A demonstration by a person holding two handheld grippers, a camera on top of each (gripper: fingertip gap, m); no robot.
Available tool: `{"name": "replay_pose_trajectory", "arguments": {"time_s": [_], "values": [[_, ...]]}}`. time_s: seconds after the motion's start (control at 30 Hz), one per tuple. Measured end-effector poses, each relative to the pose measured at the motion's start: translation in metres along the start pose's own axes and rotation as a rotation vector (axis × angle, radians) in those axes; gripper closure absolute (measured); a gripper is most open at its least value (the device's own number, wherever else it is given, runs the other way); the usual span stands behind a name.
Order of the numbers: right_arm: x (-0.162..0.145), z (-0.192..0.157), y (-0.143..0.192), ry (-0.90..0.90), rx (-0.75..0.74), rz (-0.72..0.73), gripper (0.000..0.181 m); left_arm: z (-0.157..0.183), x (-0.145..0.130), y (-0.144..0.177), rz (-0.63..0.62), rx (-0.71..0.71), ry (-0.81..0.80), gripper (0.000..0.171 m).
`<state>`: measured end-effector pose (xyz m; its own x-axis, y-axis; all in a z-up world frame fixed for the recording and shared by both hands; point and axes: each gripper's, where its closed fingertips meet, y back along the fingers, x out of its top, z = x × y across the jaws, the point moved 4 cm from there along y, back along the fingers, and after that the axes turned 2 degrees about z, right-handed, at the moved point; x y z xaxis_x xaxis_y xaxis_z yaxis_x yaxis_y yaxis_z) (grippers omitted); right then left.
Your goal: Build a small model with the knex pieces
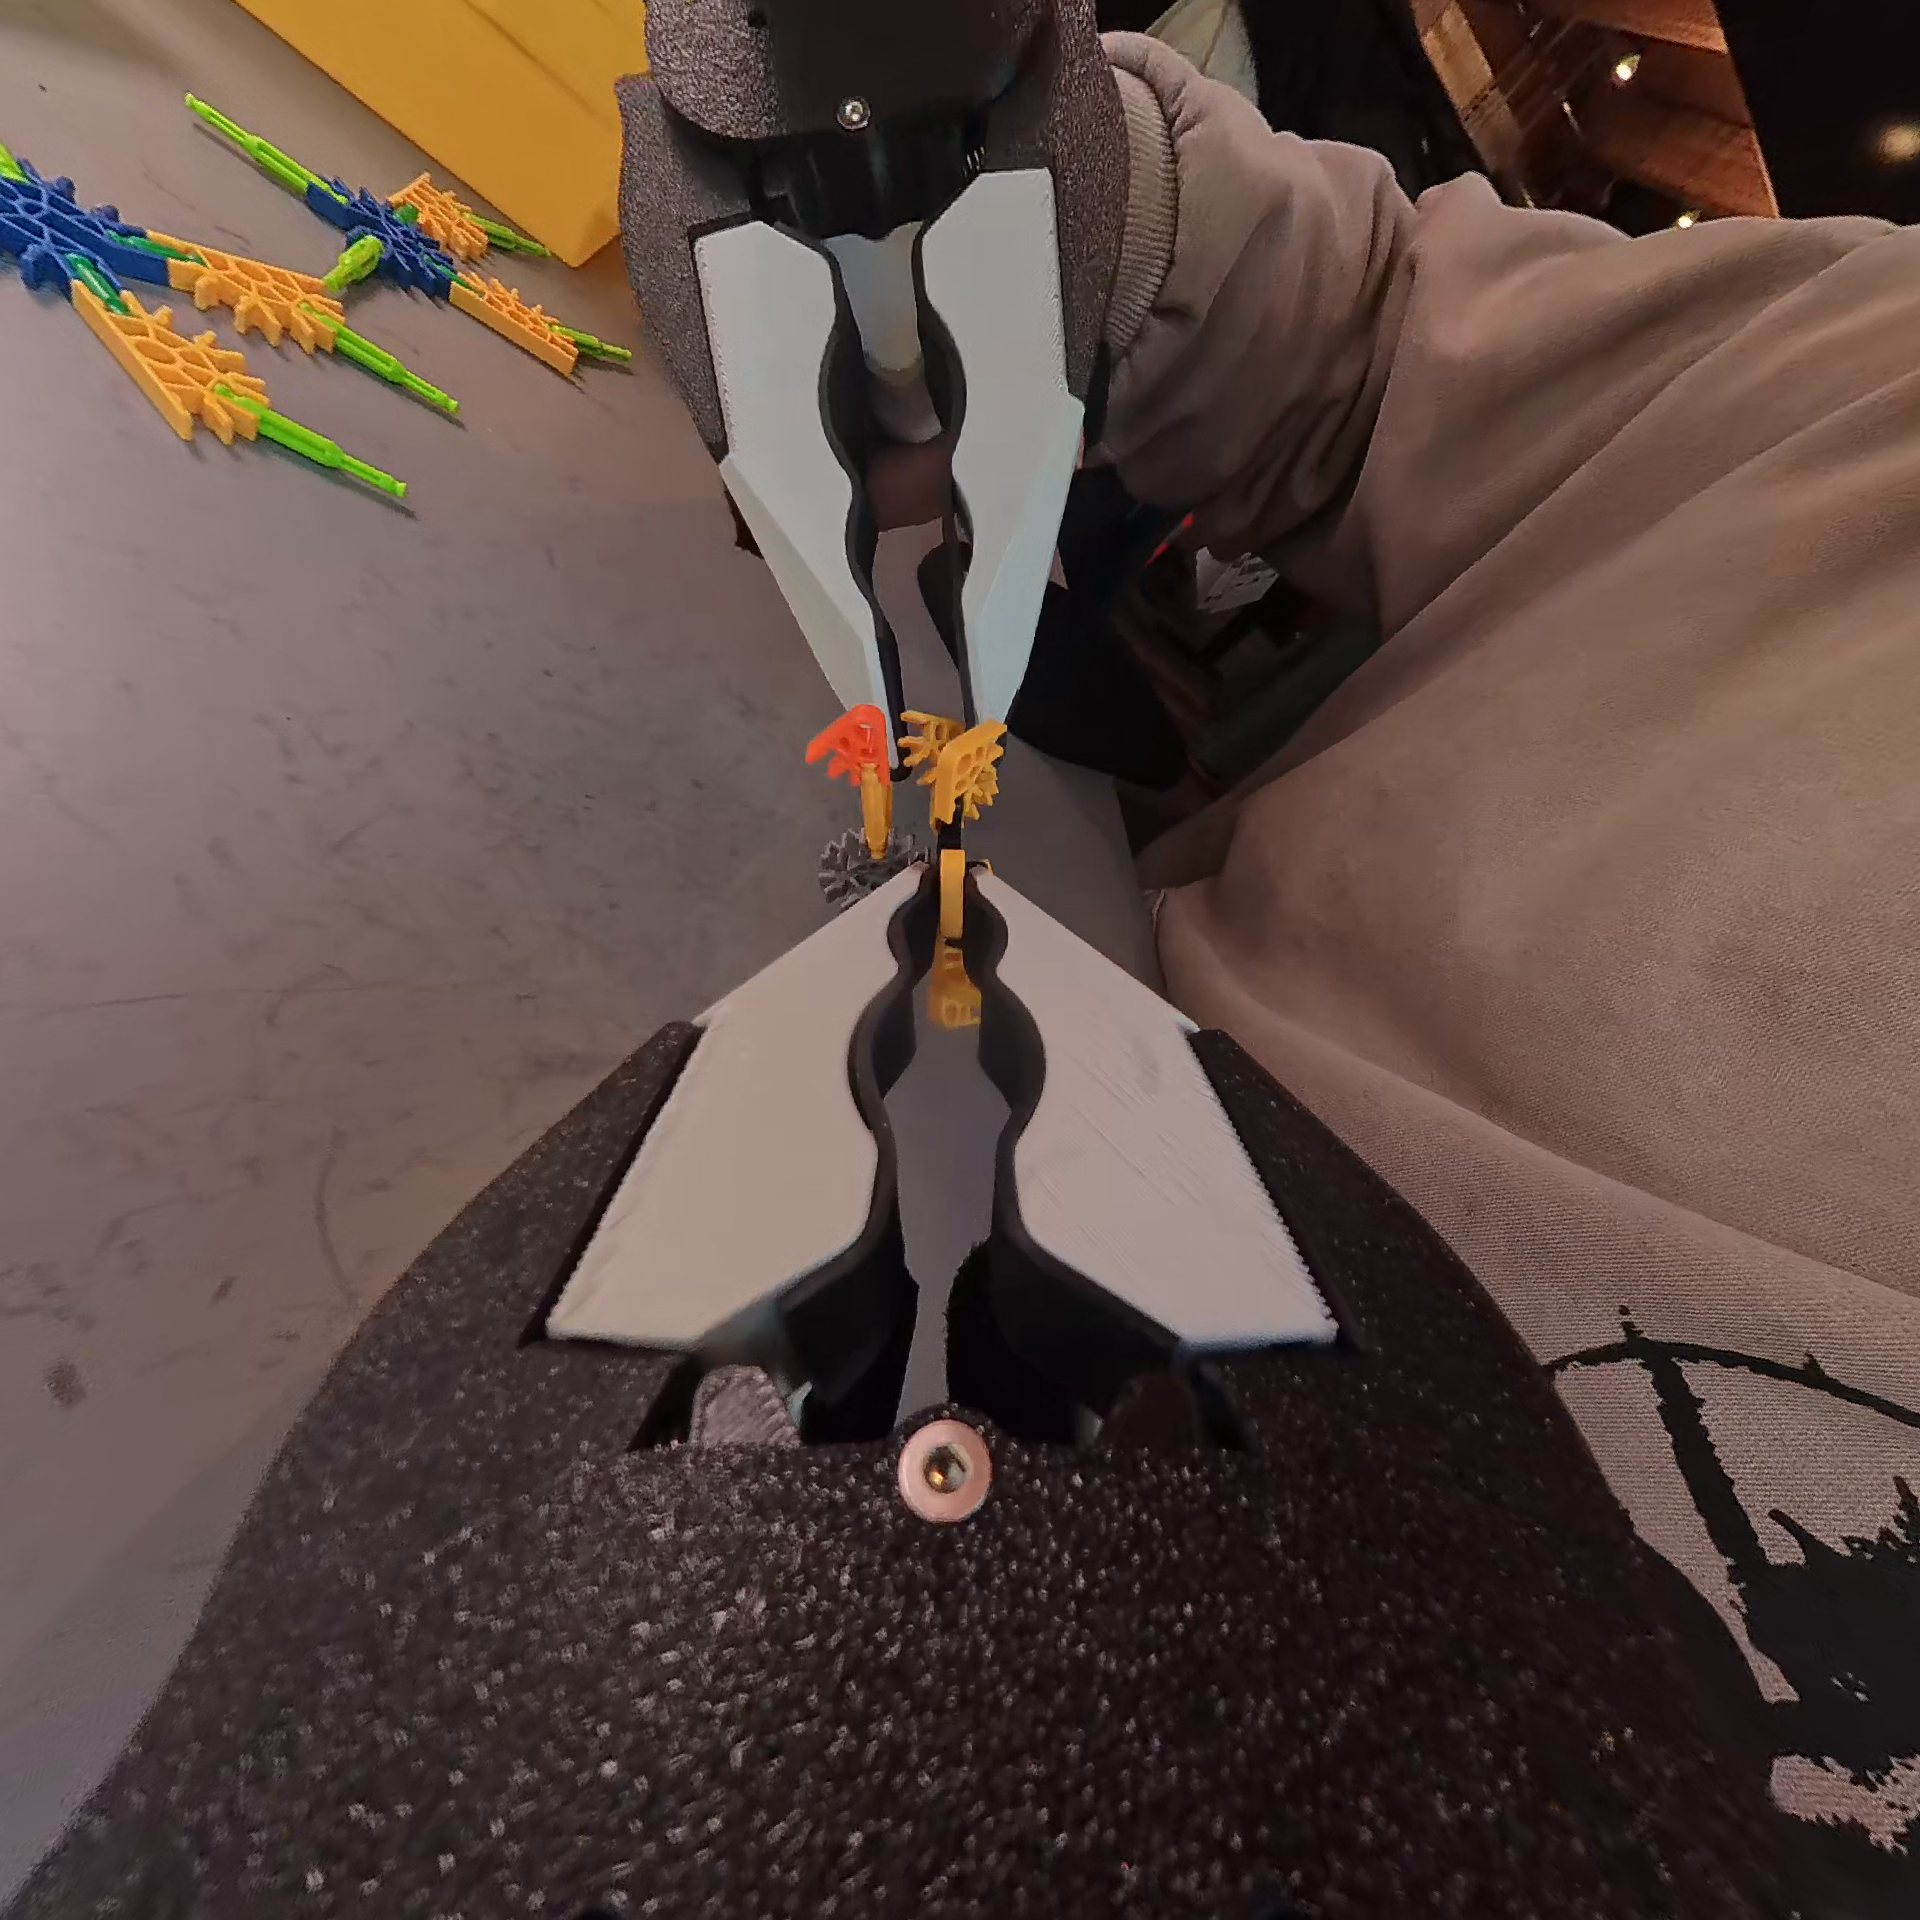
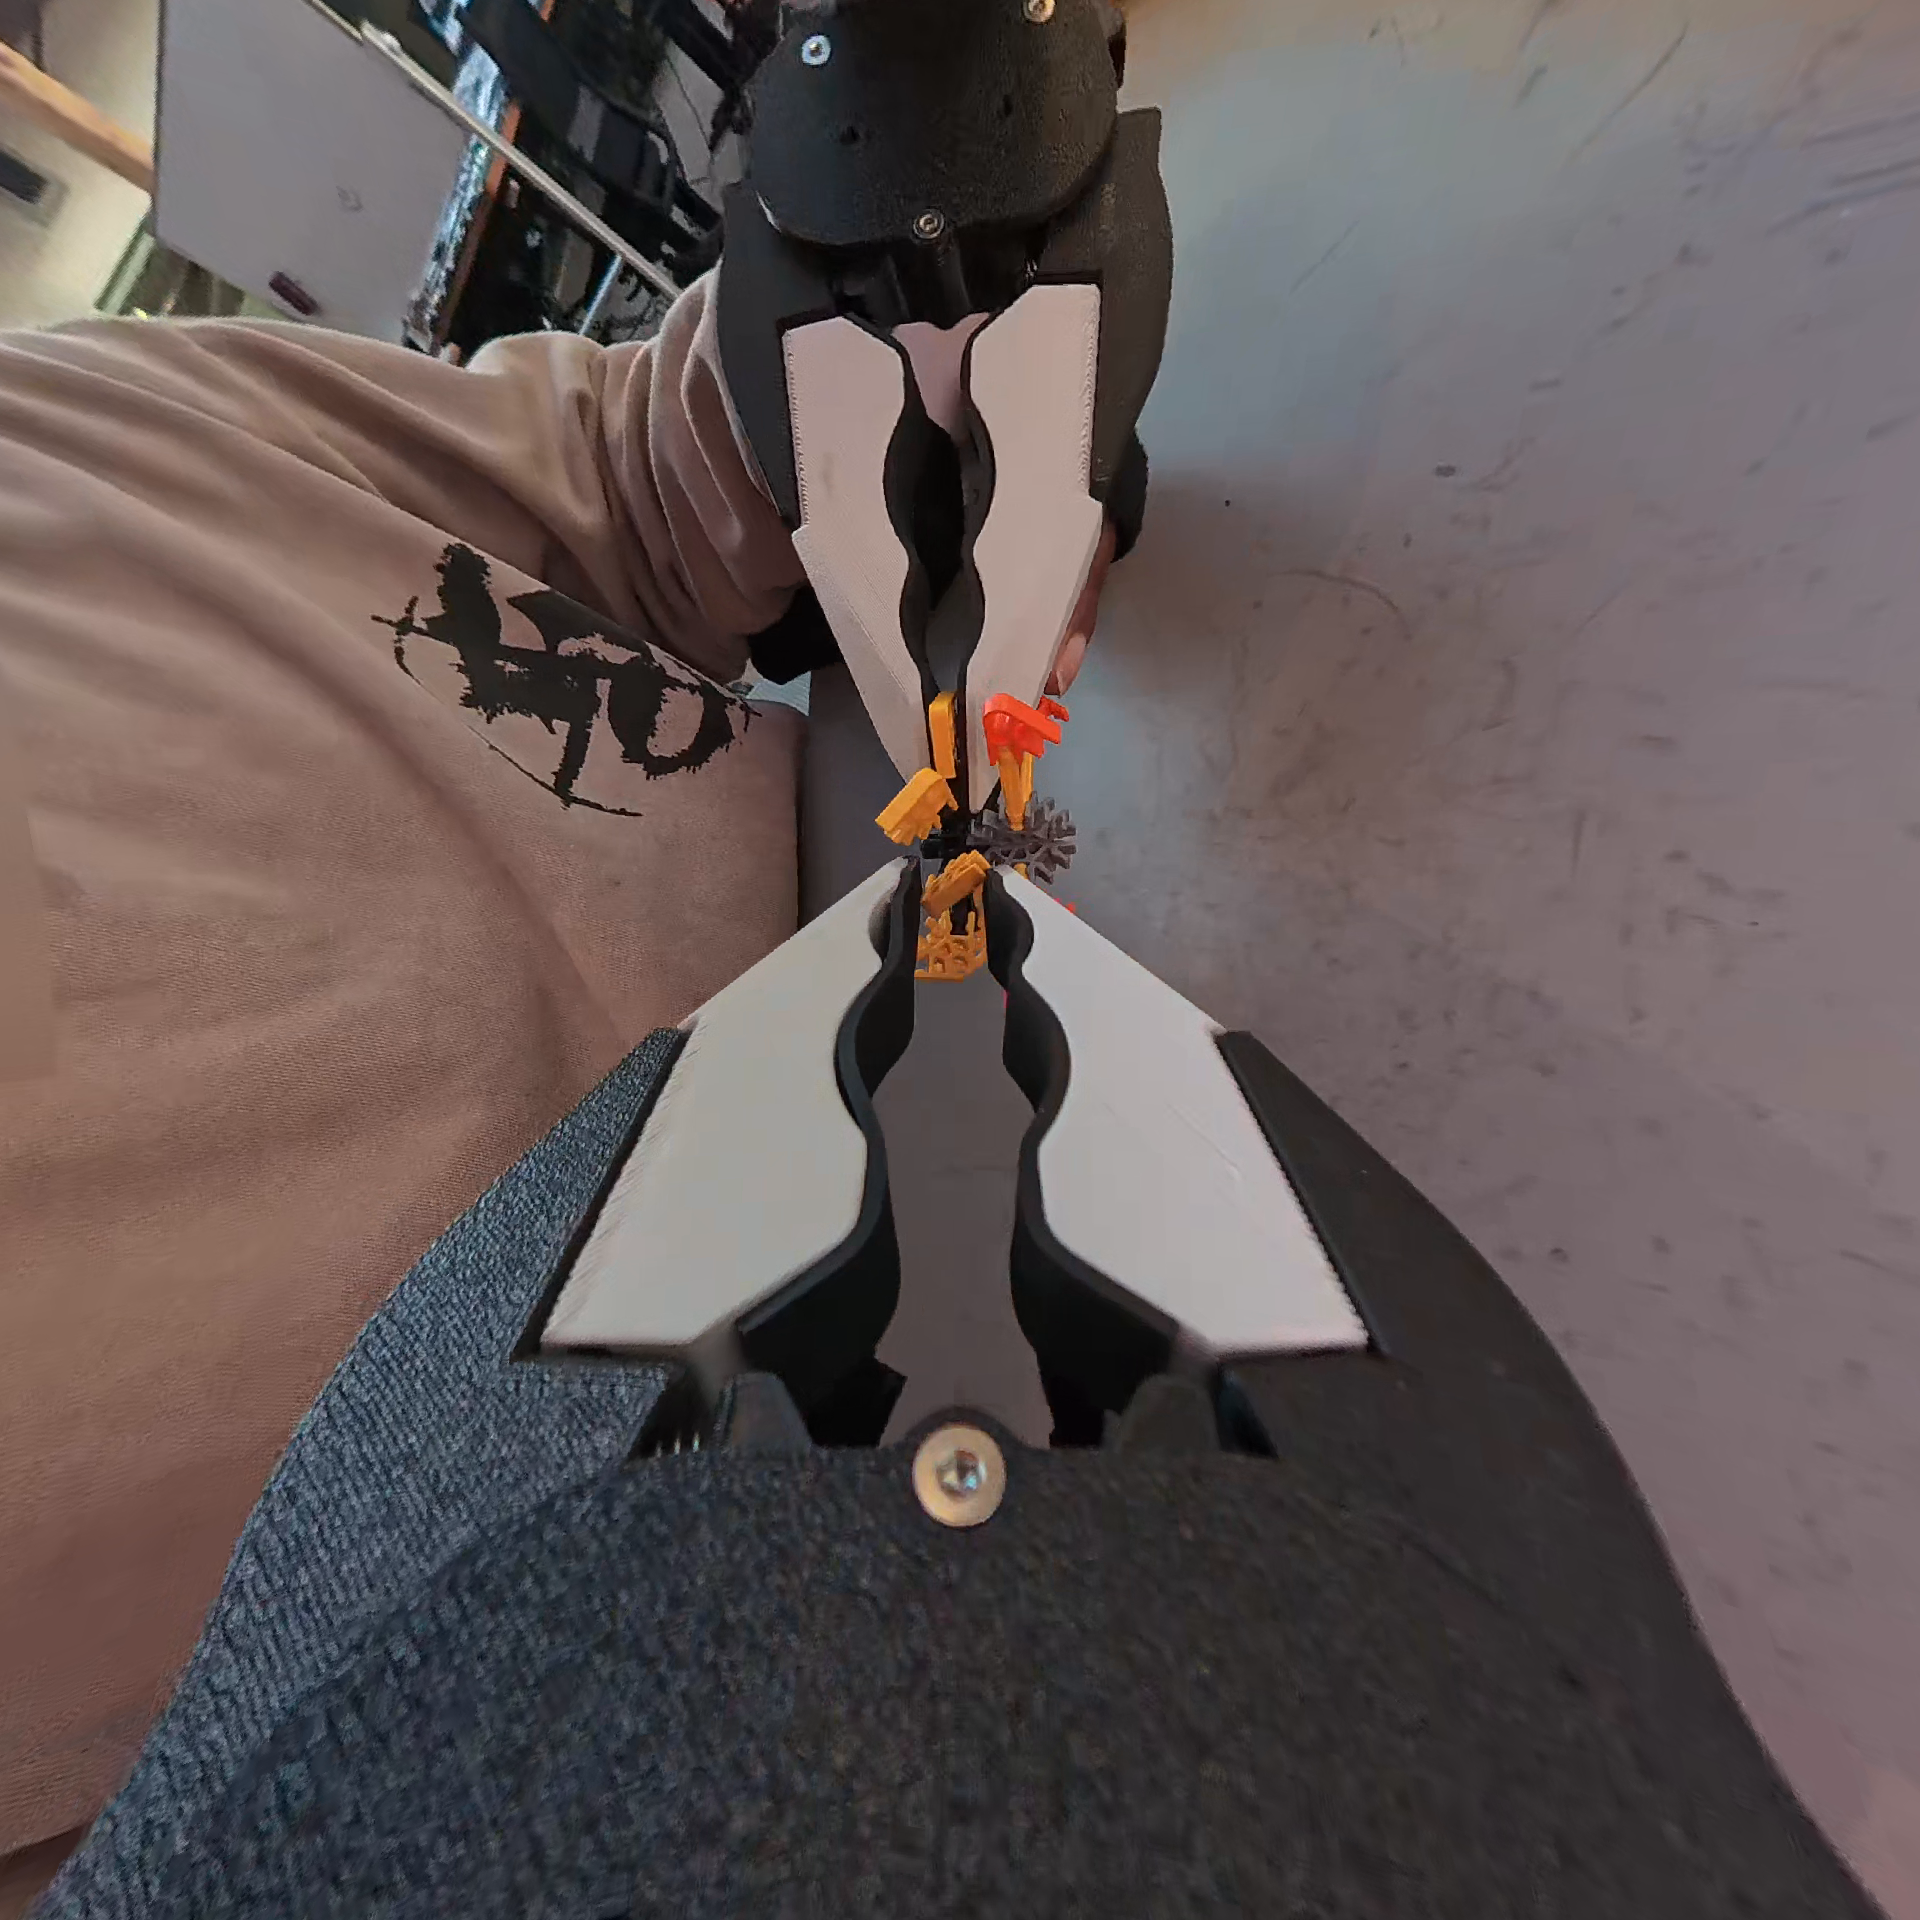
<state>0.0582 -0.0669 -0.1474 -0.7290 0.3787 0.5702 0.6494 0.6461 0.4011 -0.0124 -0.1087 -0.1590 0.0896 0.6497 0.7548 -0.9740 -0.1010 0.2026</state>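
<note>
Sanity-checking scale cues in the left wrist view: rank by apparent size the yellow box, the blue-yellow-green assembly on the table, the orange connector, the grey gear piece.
1. yellow box, though cut off by the frame
2. blue-yellow-green assembly
3. orange connector and grey gear piece: look alike; the gear is partly hidden, so unranked.

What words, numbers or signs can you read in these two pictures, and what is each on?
Sweatshirt: black brush-stroke print, partly cut off in both views; not quoted.
White panel: small dark sticker, too small to read.
Toy pieces, left gripper, right gripper: no writing.
</note>
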Motion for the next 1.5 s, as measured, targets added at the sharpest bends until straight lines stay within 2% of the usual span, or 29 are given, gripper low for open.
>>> {"name": "replay_pose_trajectory", "arguments": {"time_s": [0.23, 0.47, 0.67, 0.73, 0.8, 0.87, 0.93, 1.07, 1.23, 1.43, 1.5], "values": [[0.001, -0.011, -0.002, 0.497, -0.12, -0.118, 0.18, 0.0, -0.002, -0.001, 0.015, -0.062, 0.09, 0.168], [0.003, -0.025, -0.003, 0.798, -0.164, -0.181, 0.179, 0.007, 0.0, 0.0, 0.033, -0.16, 0.159, 0.168], [0.005, -0.032, -0.002, 0.893, -0.18, -0.187, 0.179, 0.01, 0.002, 0.001, 0.048, -0.2, 0.182, 0.168], [0.003, -0.031, -0.002, 0.864, -0.189, -0.207, 0.178, 0.011, 0.001, 0.0, 0.043, -0.198, 0.179, 0.168], [0.004, -0.033, 0.003, 0.774, -0.16, -0.21, 0.16, 0.011, 0.001, 0.001, 0.038, -0.198, 0.172, 0.168], [0.012, -0.04, 0.014, 0.707, -0.111, -0.143, 0.162, 0.013, 0.0, 0.0, 0.027, -0.204, 0.165, 0.168], [0.02, -0.041, 0.024, 0.721, -0.109, -0.097, 0.167, 0.015, -0.003, -0.002, 0.006, -0.22, 0.161, 0.168], [0.014, -0.038, 0.011, 0.856, -0.107, -0.206, 0.166, 0.024, -0.011, -0.009, -0.055, -0.276, 0.142, 0.168], [0.003, -0.047, -0.015, 0.972, 0.031, -0.391, 0.161, 0.038, -0.021, -0.012, -0.128, -0.351, 0.112, 0.168], [0.0, -0.057, -0.031, 1.049, 0.125, -0.495, 0.163, 0.041, -0.026, -0.013, -0.165, -0.379, 0.112, 0.168], [-0.001, -0.058, -0.032, 1.04, 0.146, -0.517, 0.17, 0.041, -0.027, -0.013, -0.169, -0.376, 0.11, 0.168]]}}
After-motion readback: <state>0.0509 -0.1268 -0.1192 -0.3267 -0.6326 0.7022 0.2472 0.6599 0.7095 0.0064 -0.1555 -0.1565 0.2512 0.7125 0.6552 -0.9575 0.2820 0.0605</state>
